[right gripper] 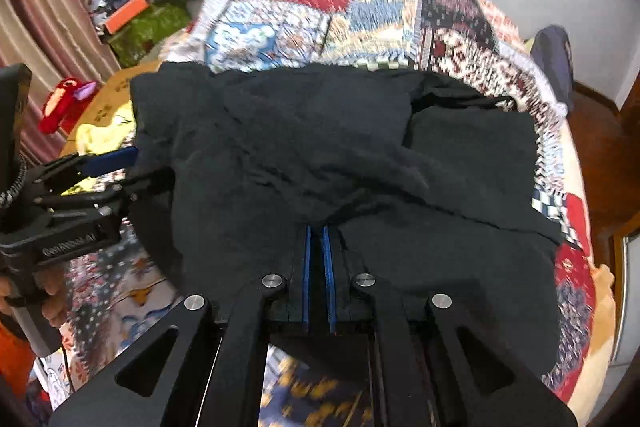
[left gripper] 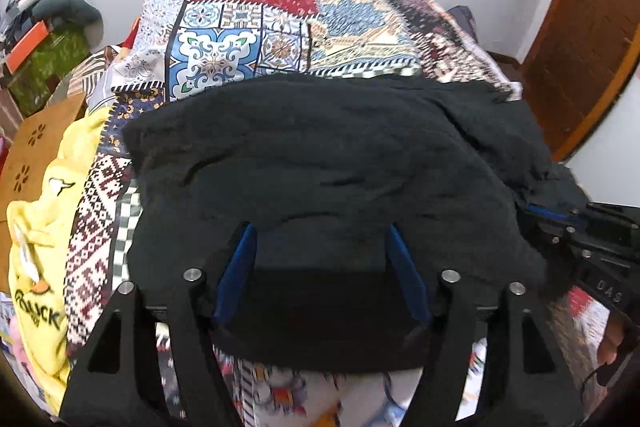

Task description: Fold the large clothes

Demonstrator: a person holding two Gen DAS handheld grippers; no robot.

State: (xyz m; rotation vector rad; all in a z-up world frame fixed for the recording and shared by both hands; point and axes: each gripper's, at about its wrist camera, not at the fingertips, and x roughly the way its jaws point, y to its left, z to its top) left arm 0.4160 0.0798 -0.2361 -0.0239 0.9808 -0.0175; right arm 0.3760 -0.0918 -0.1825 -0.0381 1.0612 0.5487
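Observation:
A large black garment [left gripper: 328,163] lies spread on the patterned bedspread [left gripper: 248,23]; it also fills the middle of the right wrist view [right gripper: 320,147]. My left gripper [left gripper: 322,231] is open, its blue fingers [left gripper: 240,267] wide apart over the garment's near edge. It shows from the side at the left of the right wrist view [right gripper: 116,157]. My right gripper [right gripper: 317,231] is shut on the garment's near edge, its blue fingers [right gripper: 306,267] pressed nearly together on a fold. It shows at the right edge of the left wrist view [left gripper: 548,213].
A yellow sweatshirt [left gripper: 40,251] lies at the bed's left side. A cardboard box [left gripper: 36,143] and a cluttered pile [left gripper: 48,39] stand to the left. A wooden door [left gripper: 588,27] is at the right. A red plush toy [right gripper: 64,99] sits left of the bed.

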